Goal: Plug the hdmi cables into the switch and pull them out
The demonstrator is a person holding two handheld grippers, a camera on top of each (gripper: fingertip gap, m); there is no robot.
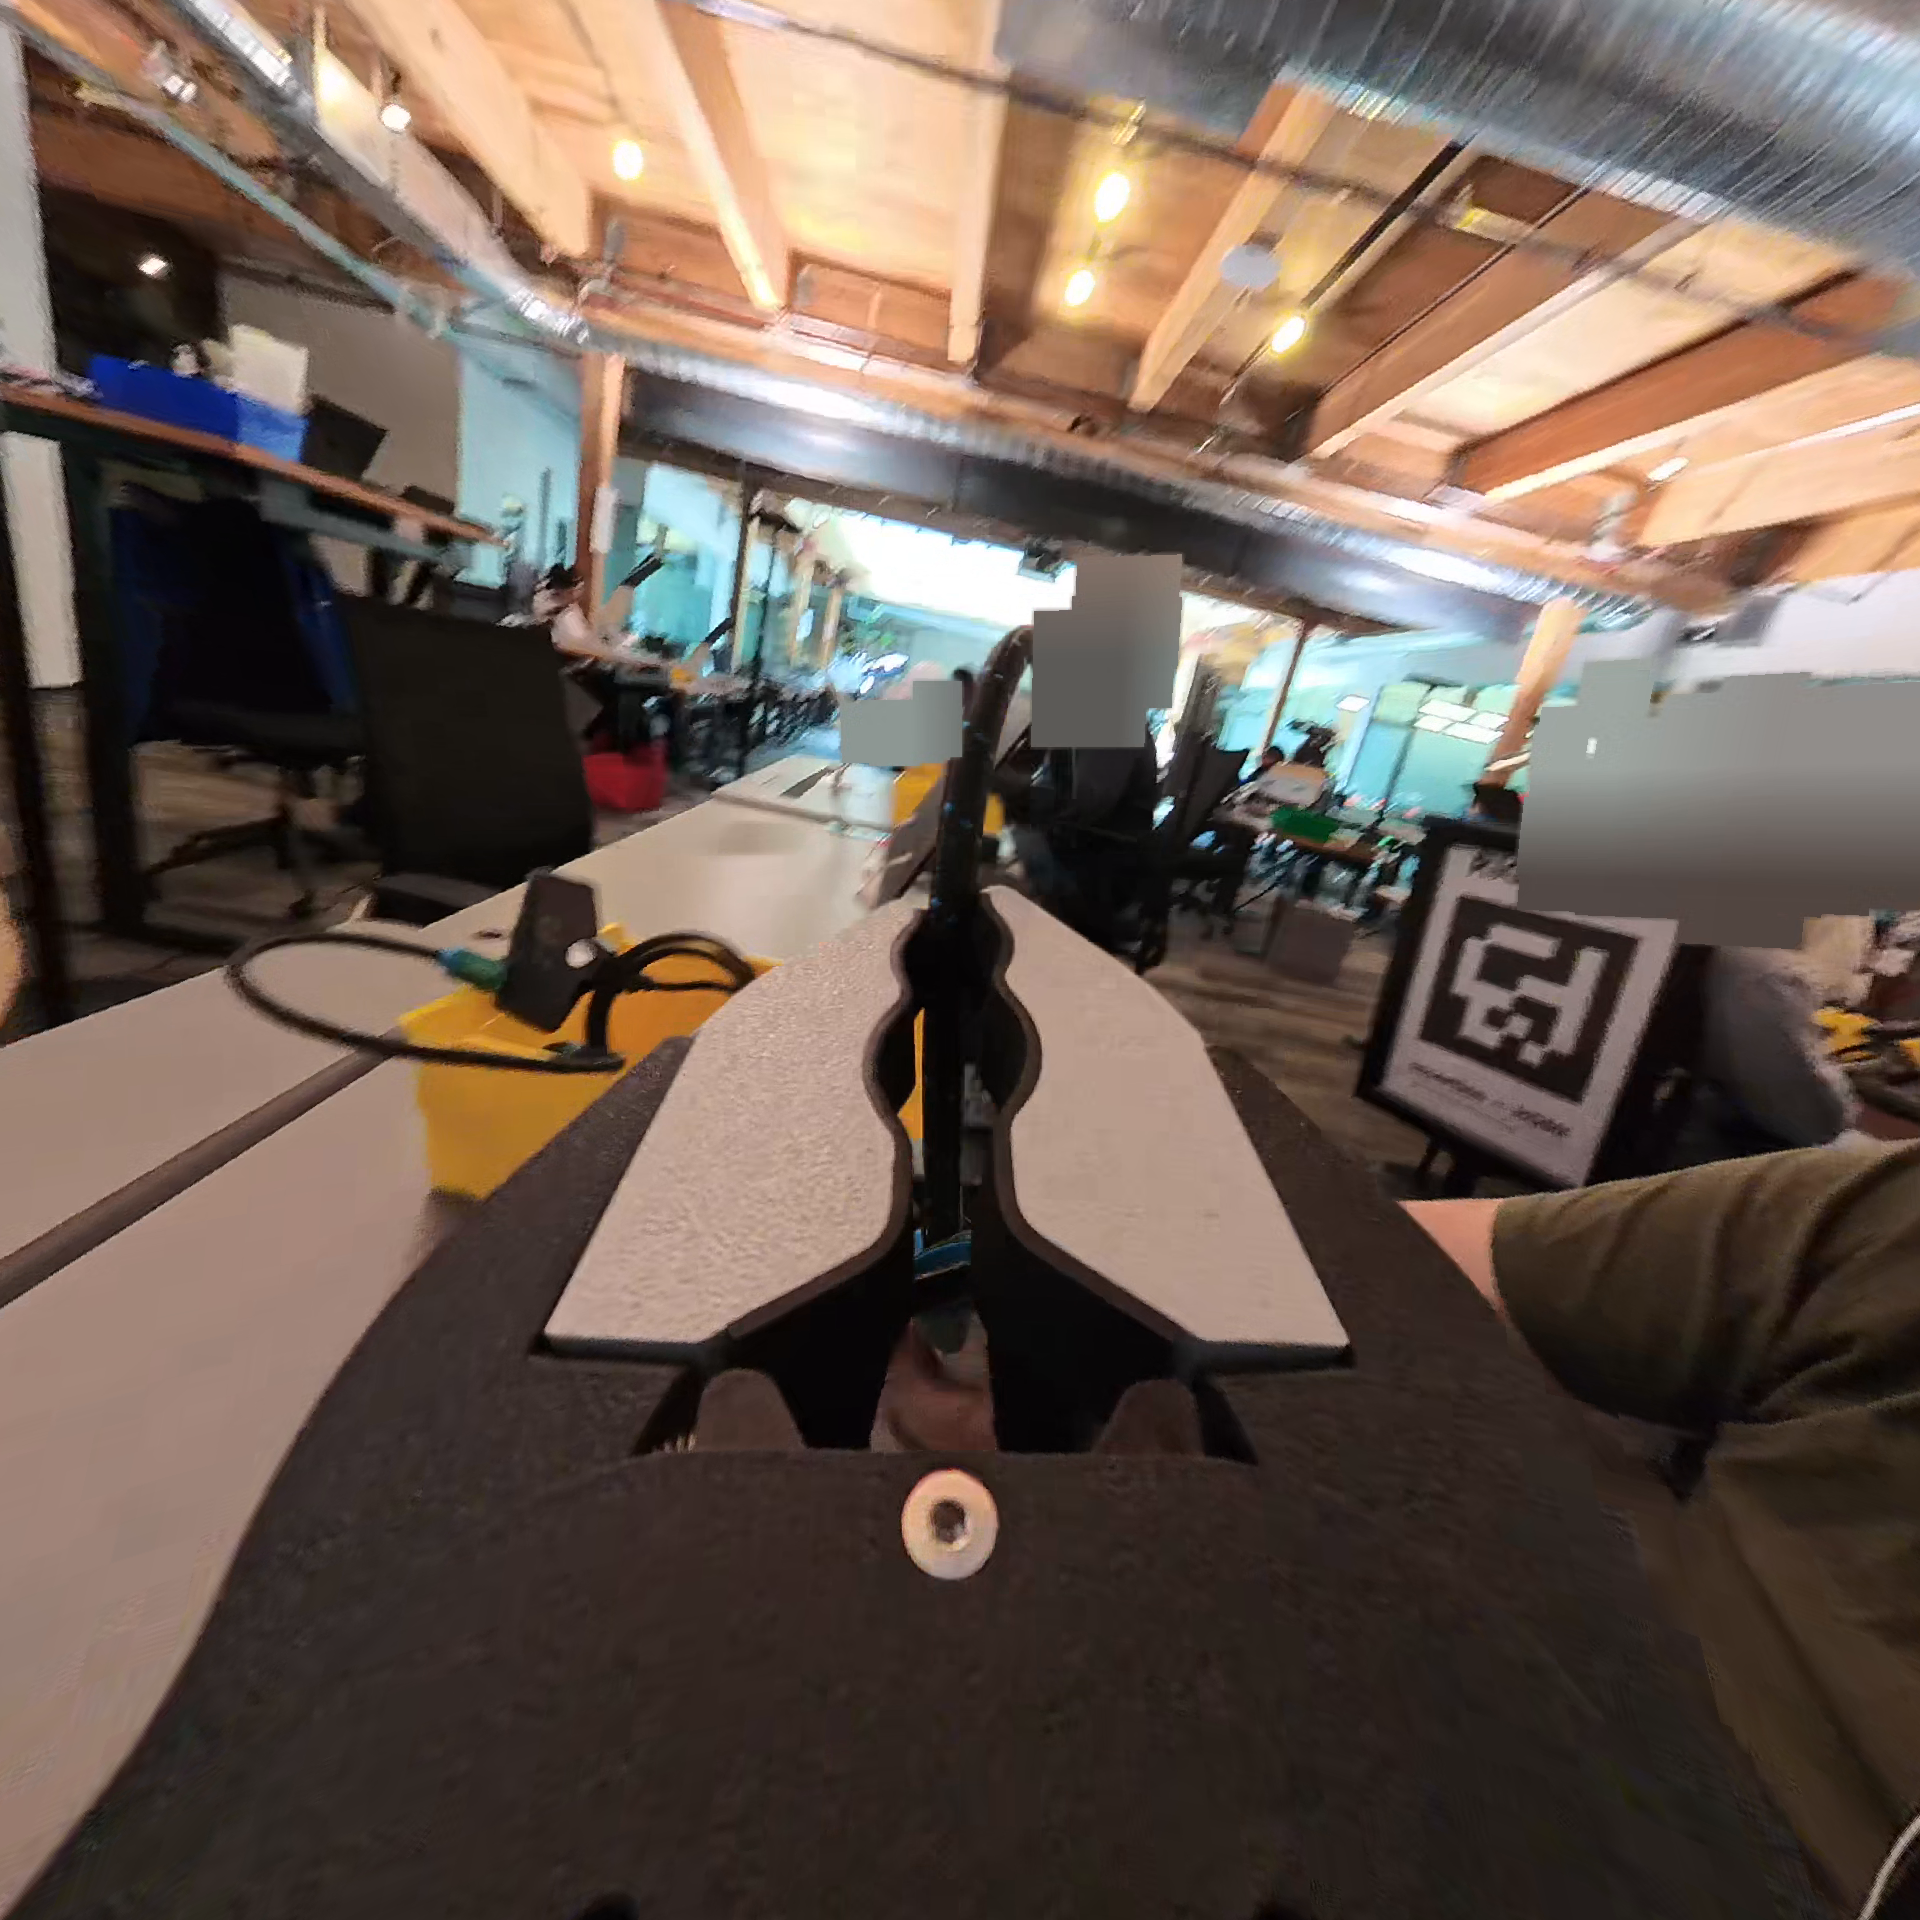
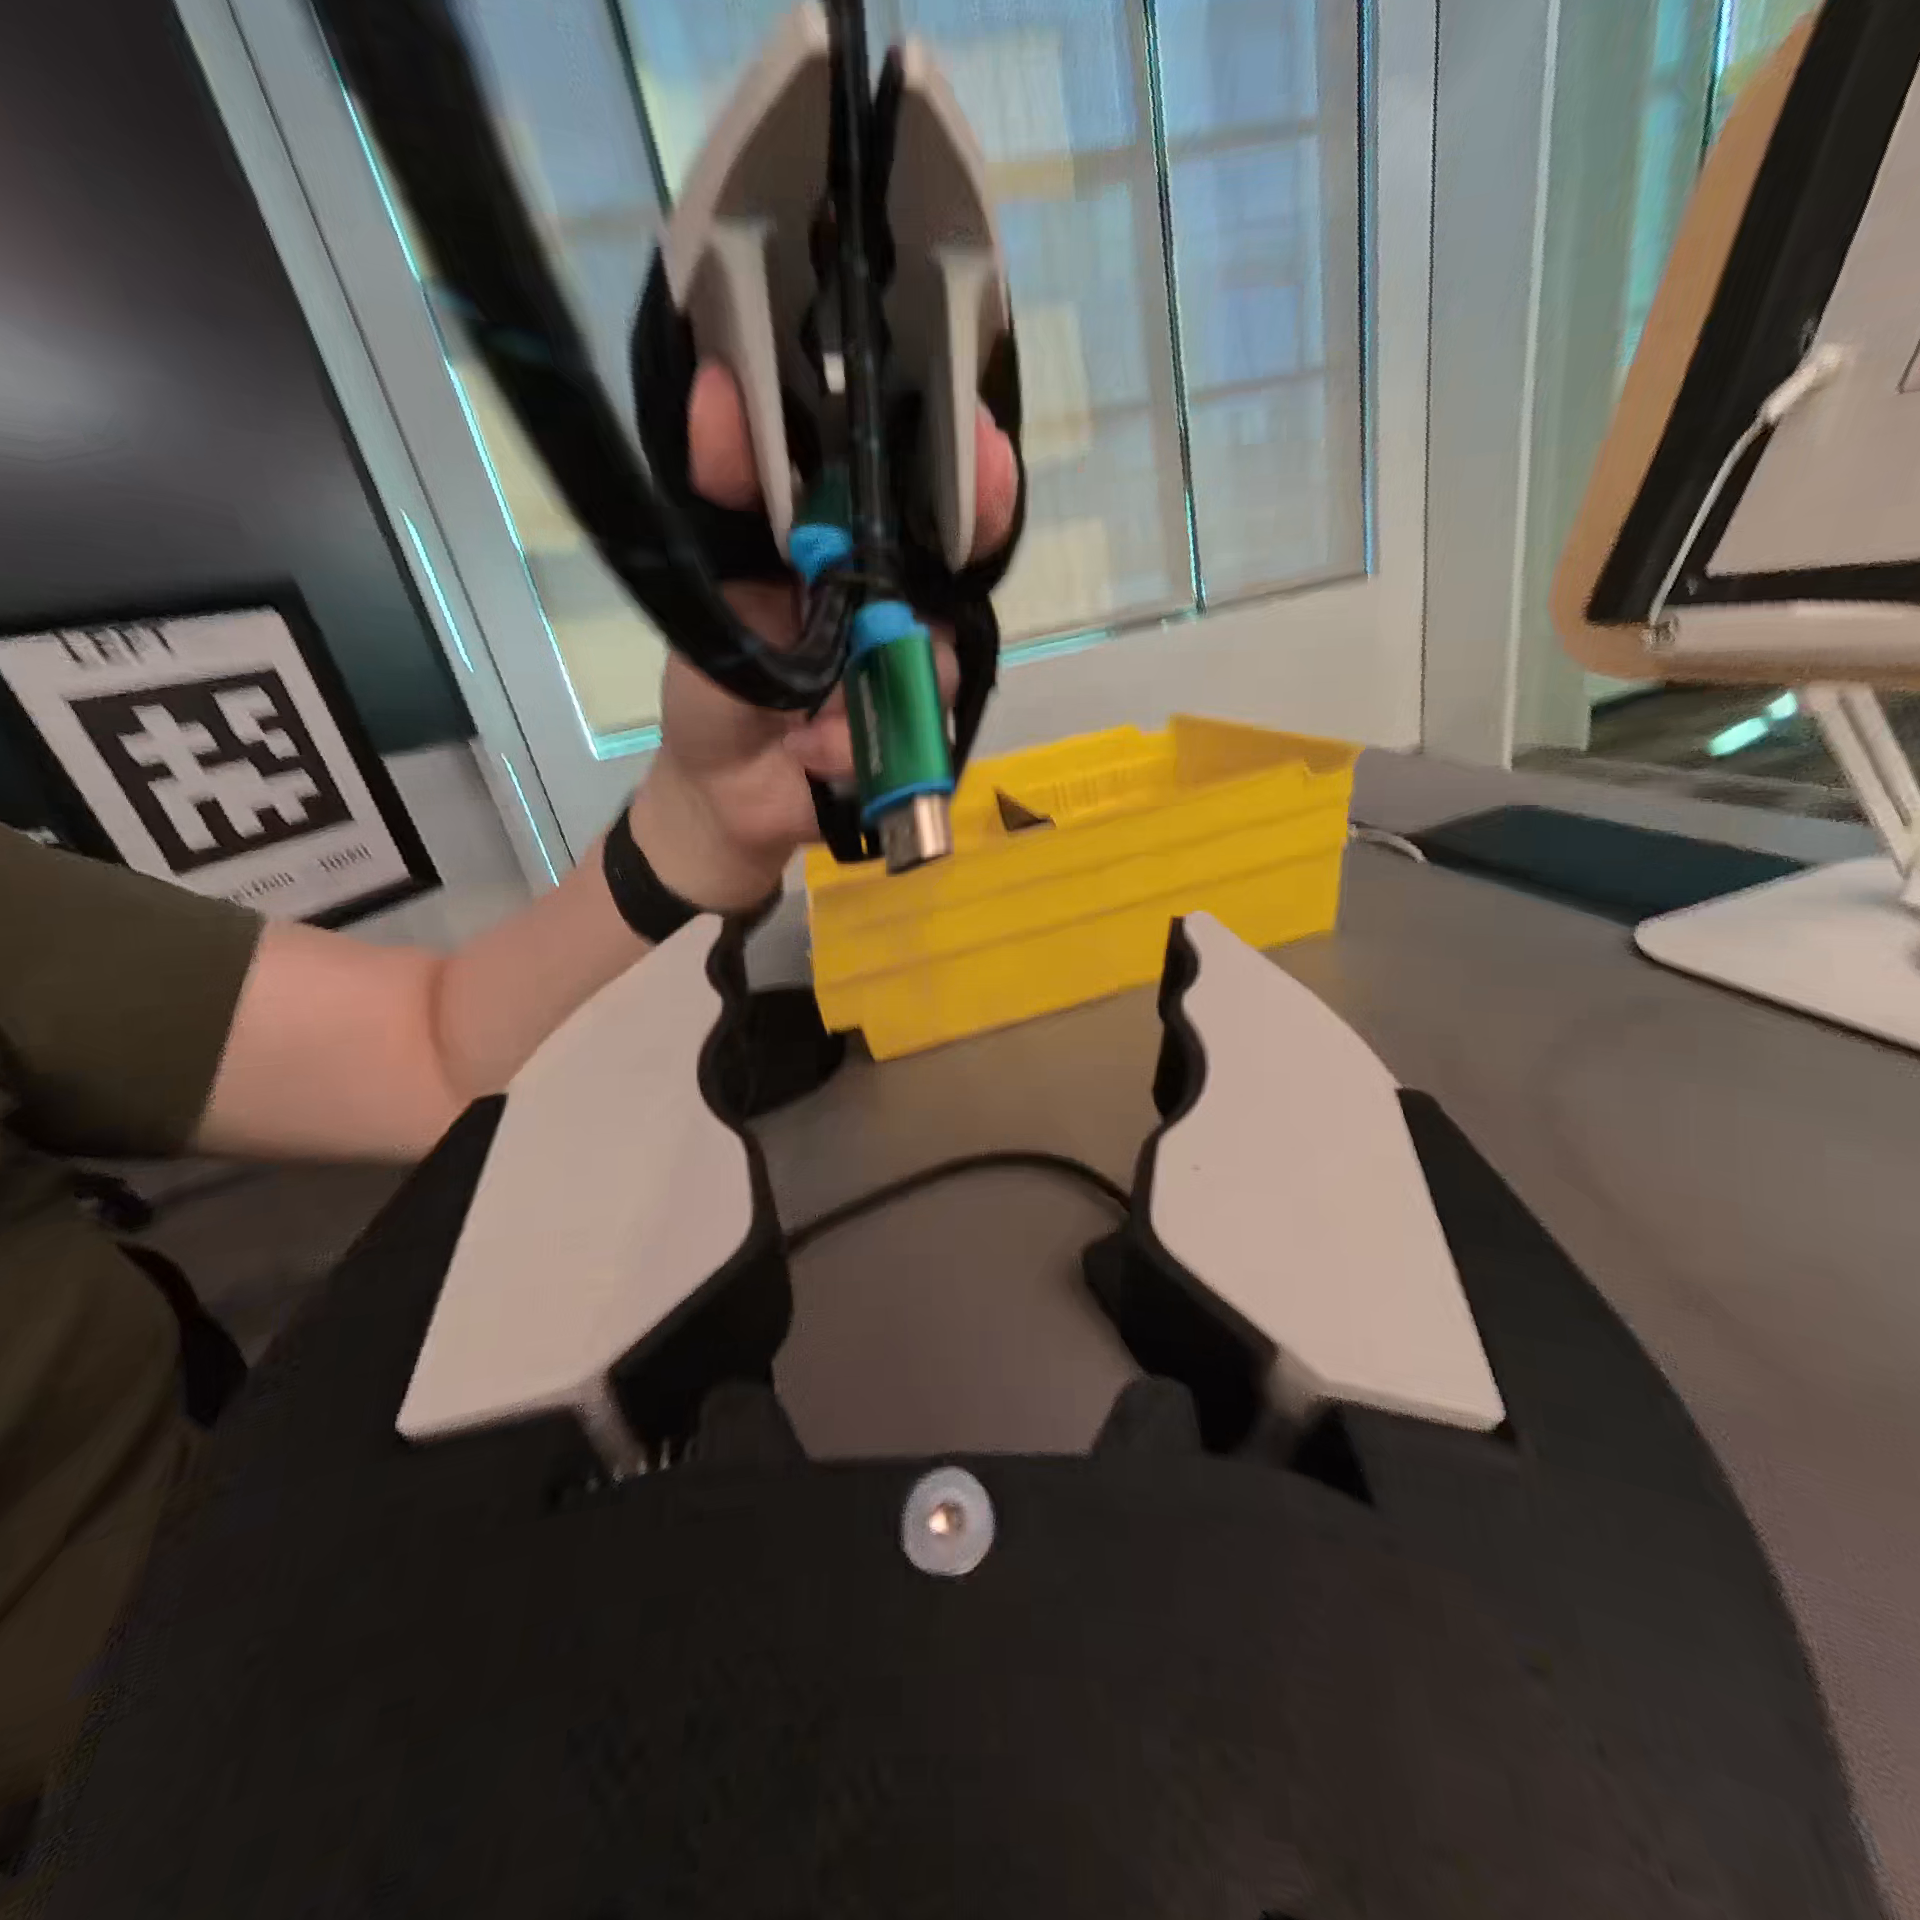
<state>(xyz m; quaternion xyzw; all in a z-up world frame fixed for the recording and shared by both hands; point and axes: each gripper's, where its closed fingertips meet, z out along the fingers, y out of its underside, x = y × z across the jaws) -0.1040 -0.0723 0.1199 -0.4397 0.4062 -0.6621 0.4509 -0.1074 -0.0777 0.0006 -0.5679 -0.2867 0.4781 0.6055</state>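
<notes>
The left tongs hide most of the black cable; its far end blurs.

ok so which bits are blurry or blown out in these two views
Left wrist view: ceiling lamps glare, far windows blow out, the yellow bin smears, edges bend. Right wrist view: the left tool and its cable are motion-blurred, the green plug fairly sharp.
</notes>
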